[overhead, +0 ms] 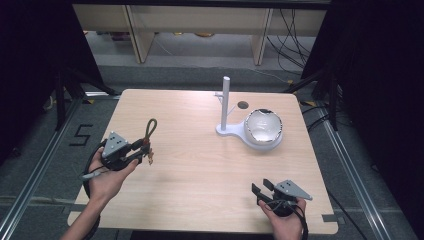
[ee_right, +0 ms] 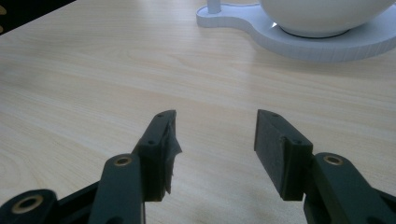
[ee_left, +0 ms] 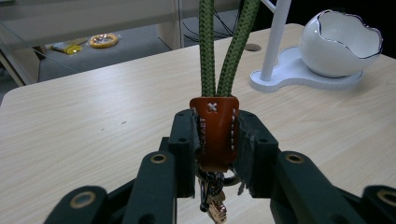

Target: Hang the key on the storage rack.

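At the counter's (overhead: 200,165) left, the left gripper (ee_left: 215,140) pinches the keychain (ee_left: 215,133) by its leather tab, green loop standing up, keys hanging below. Probable step: hang the loop on the stand's (overhead: 226,102) peg. Keep the loop upright, approach above the post, lower squarely. Right gripper (ee_right: 215,149) rests spread, holding nothing, near the bowl (overhead: 263,127).

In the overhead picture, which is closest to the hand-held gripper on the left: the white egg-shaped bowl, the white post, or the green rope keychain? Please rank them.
From the left hand-held gripper:
1. Green rope keychain: clamped in its jaws, loop pointing up.
2. White post: on its stand, past the table's middle.
3. White egg-shaped bowl: farthest, right of the post.
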`<state>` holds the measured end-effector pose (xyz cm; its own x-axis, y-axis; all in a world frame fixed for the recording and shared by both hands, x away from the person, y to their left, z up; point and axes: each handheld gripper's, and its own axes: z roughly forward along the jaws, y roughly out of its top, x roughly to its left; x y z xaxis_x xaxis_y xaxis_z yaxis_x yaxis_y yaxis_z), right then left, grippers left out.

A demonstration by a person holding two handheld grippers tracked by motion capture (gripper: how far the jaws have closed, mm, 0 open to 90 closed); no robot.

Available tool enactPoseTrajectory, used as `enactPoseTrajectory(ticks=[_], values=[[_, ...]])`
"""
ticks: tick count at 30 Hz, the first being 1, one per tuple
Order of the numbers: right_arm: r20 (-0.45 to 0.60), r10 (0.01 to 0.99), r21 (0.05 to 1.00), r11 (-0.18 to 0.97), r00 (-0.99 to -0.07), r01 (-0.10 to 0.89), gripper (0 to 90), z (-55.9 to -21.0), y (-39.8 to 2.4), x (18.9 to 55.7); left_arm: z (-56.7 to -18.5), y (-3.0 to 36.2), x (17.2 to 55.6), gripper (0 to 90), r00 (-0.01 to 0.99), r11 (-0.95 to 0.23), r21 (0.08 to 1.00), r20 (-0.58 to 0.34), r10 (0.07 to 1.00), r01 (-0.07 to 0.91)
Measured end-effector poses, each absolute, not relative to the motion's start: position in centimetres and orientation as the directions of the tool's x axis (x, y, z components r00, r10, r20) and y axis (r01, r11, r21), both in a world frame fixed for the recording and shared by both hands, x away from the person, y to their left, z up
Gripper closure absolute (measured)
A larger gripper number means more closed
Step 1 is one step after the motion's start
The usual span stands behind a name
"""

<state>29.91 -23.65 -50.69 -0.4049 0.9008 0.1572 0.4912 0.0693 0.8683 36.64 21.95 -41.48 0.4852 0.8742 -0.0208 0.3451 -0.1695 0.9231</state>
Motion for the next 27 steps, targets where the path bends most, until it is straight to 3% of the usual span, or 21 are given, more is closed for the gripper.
enactPoseTrajectory(ticks=[27], values=[[0.209, 0.901, 0.853, 0.022, -0.379, 0.522, 49.5, -50.4, -23.4, 29.6, -40.5, 20.4, 38.2, 69.1, 0.496, -0.164, 0.933, -0.017, 0.868, 0.320]])
